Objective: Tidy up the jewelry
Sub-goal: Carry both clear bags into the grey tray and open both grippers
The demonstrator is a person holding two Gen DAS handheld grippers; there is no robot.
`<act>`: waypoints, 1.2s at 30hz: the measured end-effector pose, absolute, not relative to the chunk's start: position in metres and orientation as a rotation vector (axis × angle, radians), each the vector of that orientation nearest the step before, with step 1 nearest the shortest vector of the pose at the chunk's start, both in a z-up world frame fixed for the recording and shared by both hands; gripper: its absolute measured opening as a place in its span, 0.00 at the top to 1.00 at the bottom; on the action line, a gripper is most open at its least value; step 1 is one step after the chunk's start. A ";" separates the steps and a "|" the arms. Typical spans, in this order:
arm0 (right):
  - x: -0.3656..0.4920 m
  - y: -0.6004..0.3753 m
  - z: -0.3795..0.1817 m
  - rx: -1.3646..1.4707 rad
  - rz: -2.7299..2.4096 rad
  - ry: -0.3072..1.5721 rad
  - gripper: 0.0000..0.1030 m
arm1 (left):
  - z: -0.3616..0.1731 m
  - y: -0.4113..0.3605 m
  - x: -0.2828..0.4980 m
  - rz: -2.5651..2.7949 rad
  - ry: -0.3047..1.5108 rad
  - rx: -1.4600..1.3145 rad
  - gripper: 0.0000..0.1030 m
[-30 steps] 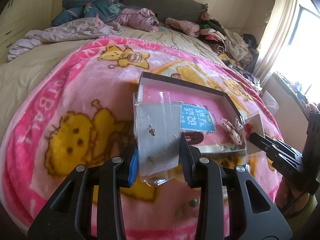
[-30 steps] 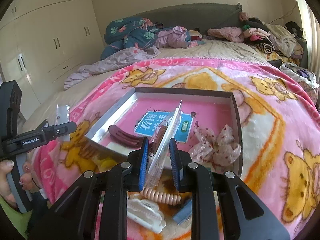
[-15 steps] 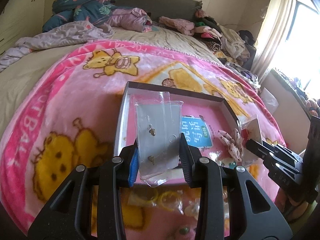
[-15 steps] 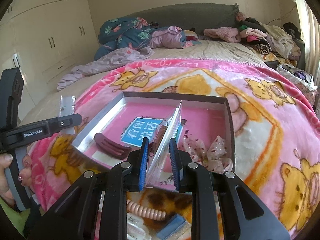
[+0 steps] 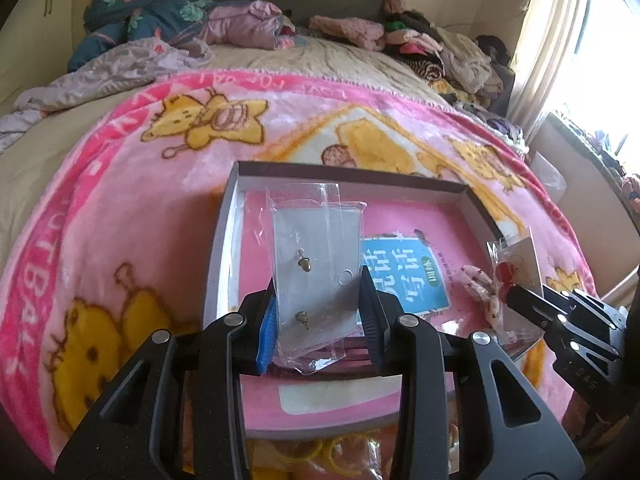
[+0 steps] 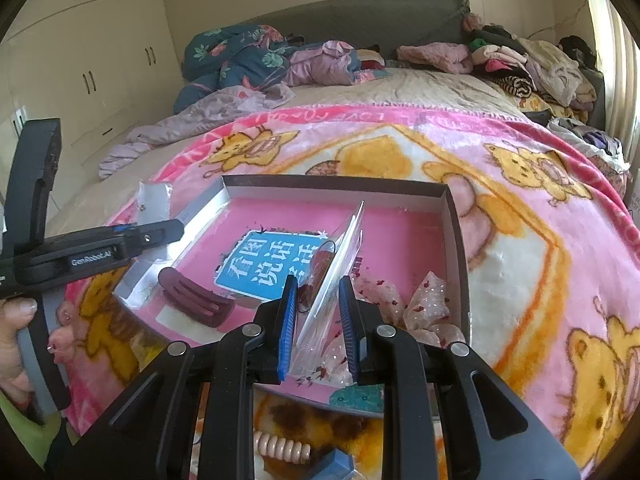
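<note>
**Two packets held over the box**

A pink blanket with yellow bears lies on the bed. A flat box sits on the blanket. Its inside is pink, with grey walls all round.

Going left to right in the right wrist view, the box holds these things. A dark red hair claw lies near the left wall. Next to it is a blue label with white writing, flat on the box floor. On the right side lies a see-through bow with little red dots. It rests close to the right wall.

The left gripper is clenched on a clear packet. The packet stands up between the blue pads. Inside it is a grey card with two small earrings pinned one above the other. The packet hangs over the left part of the box.

The right gripper is clenched on a second packet. It is seen edge-on and leans to the right. Something red shows inside it. This packet hangs over the near right part of the box, just above the bow.

A hand grips the handle of the left gripper at the far left edge.

Outside the box, on the blanket close to the camera, lie yellow rings, a pale pink coil tie and a blue thing that is too cut off to tell.

Far back on the bed are heaps of clothes.
</note>
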State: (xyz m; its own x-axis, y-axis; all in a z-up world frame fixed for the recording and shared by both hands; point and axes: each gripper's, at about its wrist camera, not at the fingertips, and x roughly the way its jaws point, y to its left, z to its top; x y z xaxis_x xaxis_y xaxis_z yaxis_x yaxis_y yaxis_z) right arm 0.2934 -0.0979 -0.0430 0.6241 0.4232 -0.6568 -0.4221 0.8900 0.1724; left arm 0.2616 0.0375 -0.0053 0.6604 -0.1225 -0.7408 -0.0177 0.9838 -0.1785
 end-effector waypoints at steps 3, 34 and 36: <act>0.296 -0.095 -0.047 0.002 0.488 0.763 0.80 | -0.015 0.038 0.267 -0.059 0.870 -0.176 0.73; 0.292 -0.076 -0.062 -0.017 0.517 0.819 0.70 | -0.022 0.039 0.244 -0.061 0.856 -0.189 0.56; 0.290 -0.078 -0.059 -0.019 0.511 0.811 0.69 | -0.021 0.039 0.242 -0.062 0.855 -0.194 0.56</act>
State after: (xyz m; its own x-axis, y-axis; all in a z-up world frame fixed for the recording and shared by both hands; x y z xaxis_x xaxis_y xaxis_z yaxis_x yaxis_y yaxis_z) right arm 0.2900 -0.0782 -0.0595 0.5747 0.4290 -0.6969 -0.4436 0.8789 0.1752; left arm 0.2416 0.0388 -0.0208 0.6557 -0.1321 -0.7434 -0.0236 0.9805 -0.1950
